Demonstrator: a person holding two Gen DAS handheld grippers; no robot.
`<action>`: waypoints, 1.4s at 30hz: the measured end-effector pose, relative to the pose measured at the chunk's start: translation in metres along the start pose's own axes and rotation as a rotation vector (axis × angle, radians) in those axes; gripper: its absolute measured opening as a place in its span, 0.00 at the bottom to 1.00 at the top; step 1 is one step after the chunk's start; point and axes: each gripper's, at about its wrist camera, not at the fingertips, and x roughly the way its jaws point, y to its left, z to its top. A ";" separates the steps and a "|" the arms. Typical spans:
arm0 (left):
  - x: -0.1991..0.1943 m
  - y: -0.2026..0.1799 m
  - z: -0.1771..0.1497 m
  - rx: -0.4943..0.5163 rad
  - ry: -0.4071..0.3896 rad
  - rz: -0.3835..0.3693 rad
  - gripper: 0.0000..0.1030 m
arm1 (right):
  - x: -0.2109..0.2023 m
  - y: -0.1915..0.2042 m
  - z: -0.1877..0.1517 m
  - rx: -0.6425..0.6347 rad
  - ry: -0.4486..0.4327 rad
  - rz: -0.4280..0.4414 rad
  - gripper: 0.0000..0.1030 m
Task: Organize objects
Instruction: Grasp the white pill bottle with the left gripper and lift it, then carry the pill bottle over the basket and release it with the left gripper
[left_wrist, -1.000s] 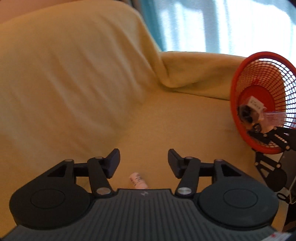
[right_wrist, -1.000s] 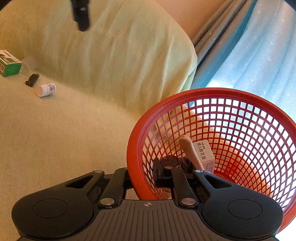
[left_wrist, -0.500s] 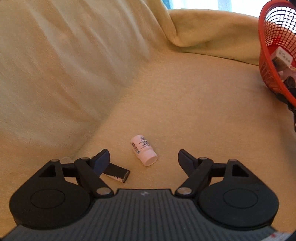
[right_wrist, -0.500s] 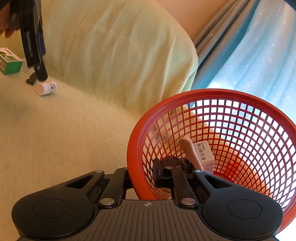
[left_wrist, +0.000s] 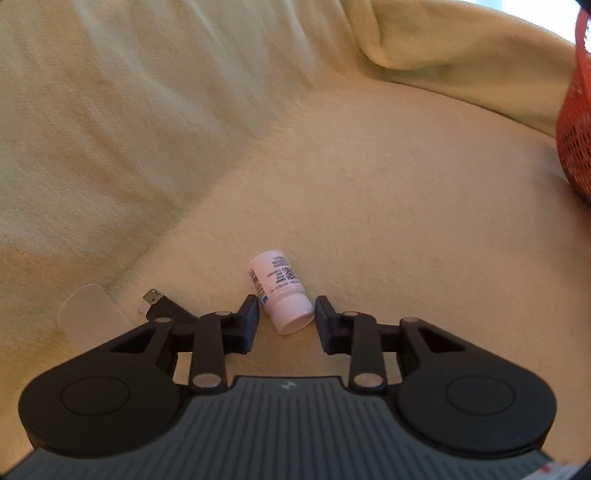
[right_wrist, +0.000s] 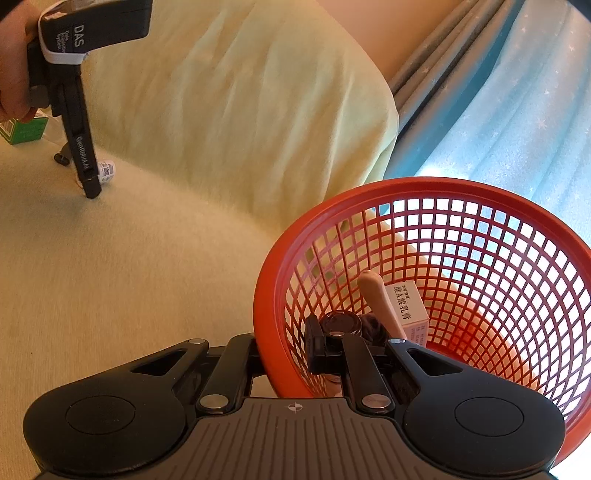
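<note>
Since half a second ago our left gripper (left_wrist: 284, 317) has come lower and closed in on the white bottle (left_wrist: 280, 295), and its fingers now stand on either side of the cap end with small gaps, not yet pressing it. That bottle lies on its side on the sofa seat (left_wrist: 406, 206), close to the crease where the seat meets the backrest. Our right gripper (right_wrist: 286, 350) has not shifted: its fingers pinch the near rim of the red basket (right_wrist: 424, 188), one finger outside the wall and one inside.

From the right wrist view the left gripper's finger covers most of the bottle, so only its label end shows. A black stick (left_wrist: 162, 308) with a metal plug lies just left of the left finger, partly under it. Beside it, a clear cup (left_wrist: 88, 317) is hard to make out against the cloth. Our left hand hides part of a green box (right_wrist: 26, 131). Inside the basket, a white box (right_wrist: 410, 306), a tan handle (right_wrist: 376, 299) and a dark round lid (right_wrist: 341, 323) overlap.
</note>
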 end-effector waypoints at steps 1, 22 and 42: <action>-0.002 -0.002 -0.003 0.024 0.001 -0.003 0.25 | 0.000 0.000 0.000 0.000 0.000 0.001 0.07; -0.111 -0.047 -0.025 0.496 -0.126 -0.144 0.19 | -0.001 0.000 -0.001 0.005 0.000 0.003 0.07; -0.186 -0.115 0.028 0.721 -0.364 -0.252 0.19 | -0.001 0.000 -0.002 0.011 0.000 0.005 0.07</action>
